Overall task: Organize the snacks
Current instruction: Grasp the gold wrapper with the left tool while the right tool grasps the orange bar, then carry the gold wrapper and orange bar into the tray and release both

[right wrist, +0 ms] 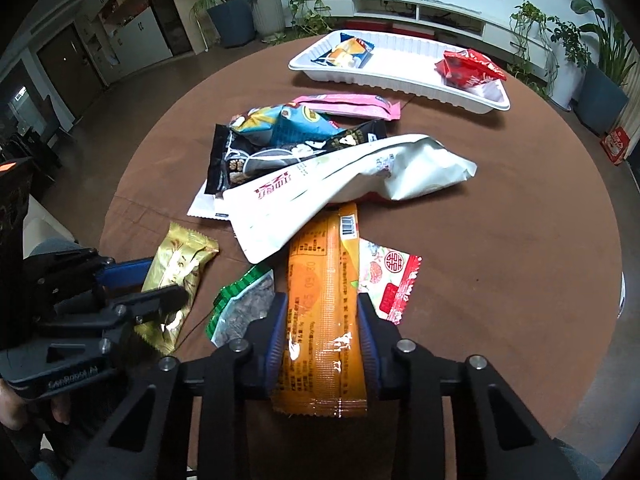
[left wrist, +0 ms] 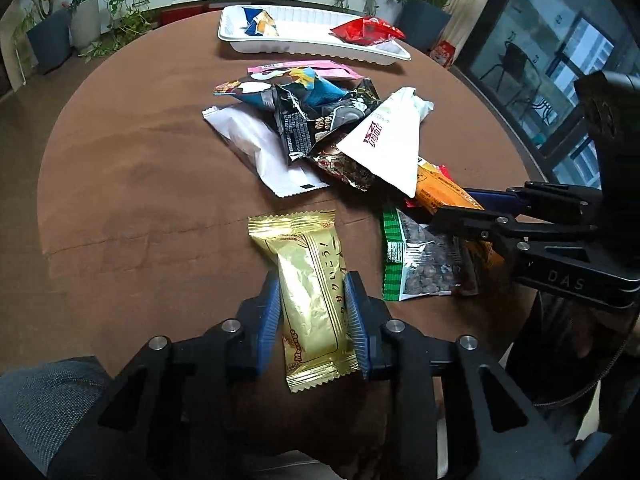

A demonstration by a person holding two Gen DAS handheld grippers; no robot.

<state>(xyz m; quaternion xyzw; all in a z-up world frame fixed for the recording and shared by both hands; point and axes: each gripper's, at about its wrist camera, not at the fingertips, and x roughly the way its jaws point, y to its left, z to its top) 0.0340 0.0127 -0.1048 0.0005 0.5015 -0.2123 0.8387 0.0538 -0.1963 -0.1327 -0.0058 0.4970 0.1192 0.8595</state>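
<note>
My left gripper (left wrist: 314,312) is shut on a gold snack packet (left wrist: 308,288), low over the brown table; it also shows in the right wrist view (right wrist: 176,276). My right gripper (right wrist: 322,328) is shut on a long orange packet (right wrist: 322,320), whose far end lies under a large white bag (right wrist: 340,192). A pile of snacks sits mid-table: a black packet (left wrist: 304,120), a blue packet (right wrist: 280,124), a pink packet (right wrist: 348,106), a green-edged packet (right wrist: 240,304) and a red-and-white packet (right wrist: 394,280). A white tray (right wrist: 400,76) stands at the far side.
The tray holds a blue-and-yellow packet (right wrist: 346,54) and a red packet (right wrist: 468,68). The table (right wrist: 500,240) is round with a brown cloth. Potted plants (right wrist: 264,4) and a low white shelf (right wrist: 420,12) stand behind it.
</note>
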